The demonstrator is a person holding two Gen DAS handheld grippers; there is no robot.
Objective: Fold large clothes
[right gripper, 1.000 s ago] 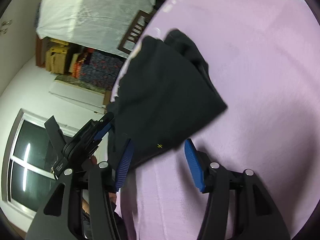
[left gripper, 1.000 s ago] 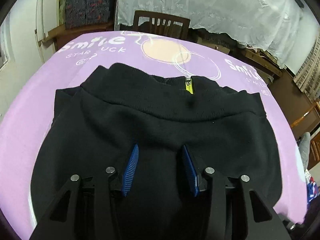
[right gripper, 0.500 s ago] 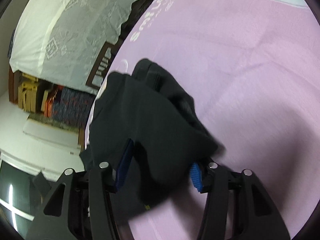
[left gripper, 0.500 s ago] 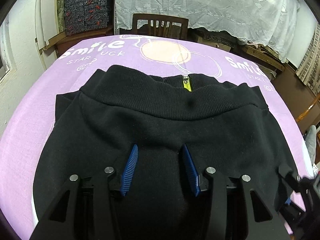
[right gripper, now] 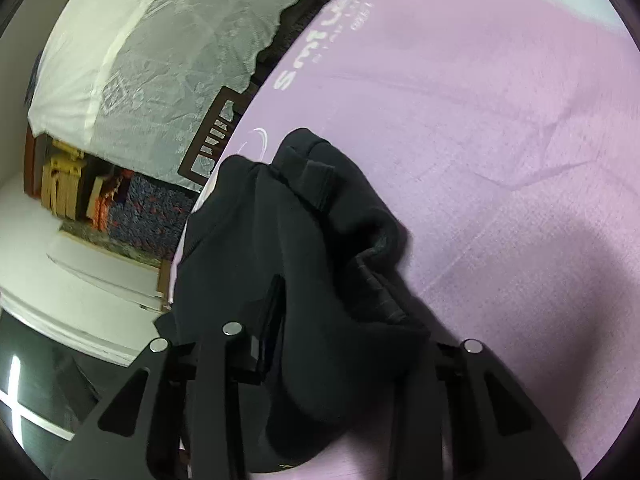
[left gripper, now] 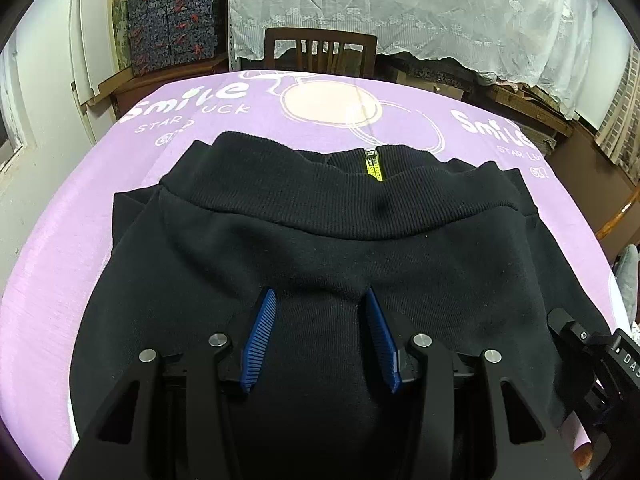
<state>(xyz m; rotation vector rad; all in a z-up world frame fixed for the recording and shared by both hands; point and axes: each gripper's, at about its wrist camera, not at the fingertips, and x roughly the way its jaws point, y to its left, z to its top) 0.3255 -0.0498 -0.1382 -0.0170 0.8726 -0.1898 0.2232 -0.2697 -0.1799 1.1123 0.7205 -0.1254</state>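
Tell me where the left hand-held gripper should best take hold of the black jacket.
Probably the ribbed hem band of the black jacket, approached from the near side: it is thick, lies flat across the purple tablecloth, and faces the open left hand-held gripper.

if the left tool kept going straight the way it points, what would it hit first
Most likely the black garment itself: the open left tool sits low over it, aimed at its ribbed band. Depth is unclear, so it may already touch.
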